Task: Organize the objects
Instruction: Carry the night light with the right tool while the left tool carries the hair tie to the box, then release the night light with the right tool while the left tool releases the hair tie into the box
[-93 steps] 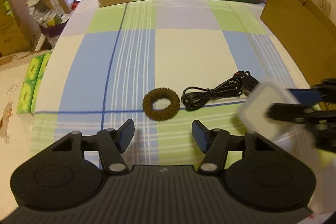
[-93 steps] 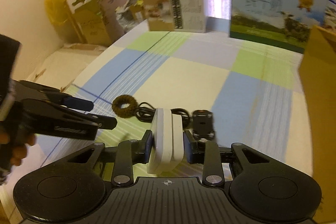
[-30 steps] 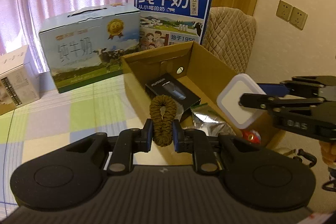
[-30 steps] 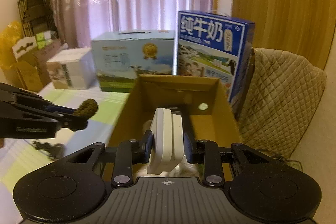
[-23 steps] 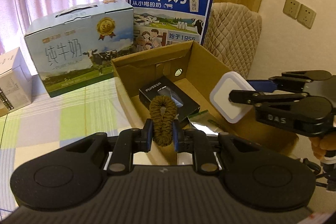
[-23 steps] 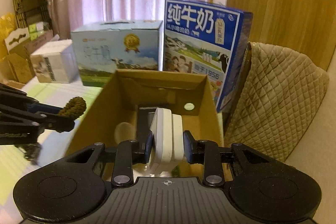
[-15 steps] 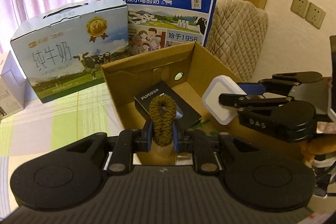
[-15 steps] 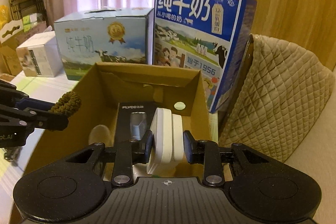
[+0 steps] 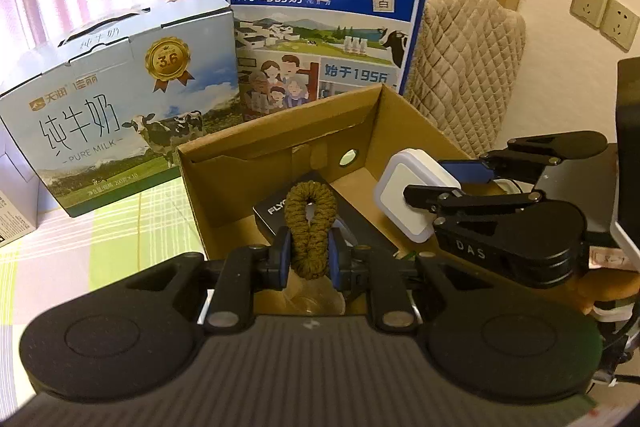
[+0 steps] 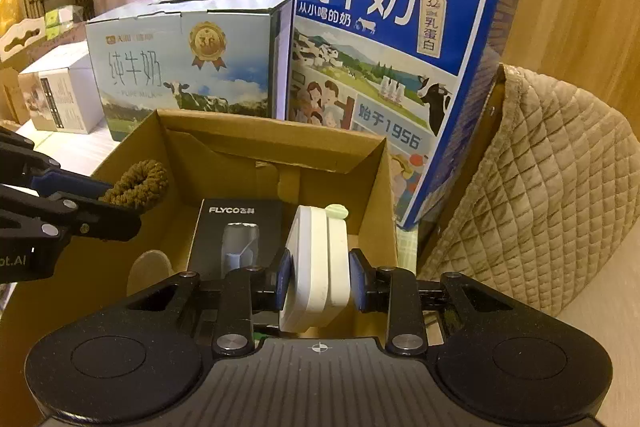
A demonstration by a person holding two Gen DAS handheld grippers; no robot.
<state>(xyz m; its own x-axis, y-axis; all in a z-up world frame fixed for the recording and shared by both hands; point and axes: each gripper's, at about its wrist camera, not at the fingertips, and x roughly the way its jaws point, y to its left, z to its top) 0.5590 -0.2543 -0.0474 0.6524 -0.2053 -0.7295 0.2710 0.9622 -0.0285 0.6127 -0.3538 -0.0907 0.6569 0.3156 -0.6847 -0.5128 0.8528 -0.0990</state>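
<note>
My left gripper (image 9: 310, 259) is shut on a brown knitted hair tie (image 9: 310, 223), squeezed into a tall loop above the near end of an open cardboard box (image 9: 276, 135). My right gripper (image 10: 320, 281) is shut on a white square plug-in device (image 10: 318, 259), held on edge over the same cardboard box (image 10: 260, 143). In the left wrist view the right gripper (image 9: 430, 195) holds the white device (image 9: 416, 187) above the box's right side. From the right wrist, the left gripper (image 10: 116, 201) and hair tie (image 10: 140, 183) hang over the box's left wall.
A black FLYCO package (image 10: 236, 239) and a beige round item (image 10: 148, 267) lie in the box. Two milk cartons, pale blue (image 9: 116, 115) and dark blue (image 9: 320, 11), stand behind it on the checked tablecloth (image 9: 120, 227). A quilted chair (image 10: 540, 195) is to the right.
Both grippers have moved forward and lower over the cardboard box, each still holding its item. The box fills more of both views.
</note>
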